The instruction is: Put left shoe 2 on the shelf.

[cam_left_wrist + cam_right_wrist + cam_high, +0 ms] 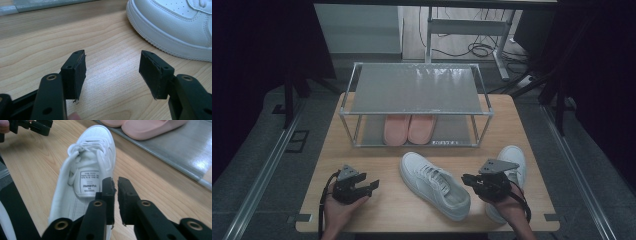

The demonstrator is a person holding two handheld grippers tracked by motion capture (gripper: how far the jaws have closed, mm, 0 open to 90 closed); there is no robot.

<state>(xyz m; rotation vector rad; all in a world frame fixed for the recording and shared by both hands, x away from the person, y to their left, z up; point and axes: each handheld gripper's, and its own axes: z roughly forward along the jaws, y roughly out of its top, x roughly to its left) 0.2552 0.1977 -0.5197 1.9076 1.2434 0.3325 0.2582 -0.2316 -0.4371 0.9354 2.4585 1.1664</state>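
A white sneaker point(434, 185) point(87, 165) lies on the wooden table point(362, 210) between my two grippers, its toe toward the rack. A second white sneaker point(512, 160) lies at the right, partly under my right hand. My left gripper point(373, 186) point(112, 72) rests low over bare wood with its jaws wide apart and nothing between them; the sneaker's toe point(175, 27) is just ahead to its right. My right gripper point(467, 179) point(115, 187) hovers over the sneaker's heel opening, its jaws a narrow slit apart, holding nothing.
A metal two-shelf rack point(417, 90) stands at the table's far side. A pair of pink slippers point(409, 129) point(145, 126) sits on its lower shelf point(175, 152). The left gripper point(37, 126) appears far off in the right gripper view. Bare wood lies at the table's left.
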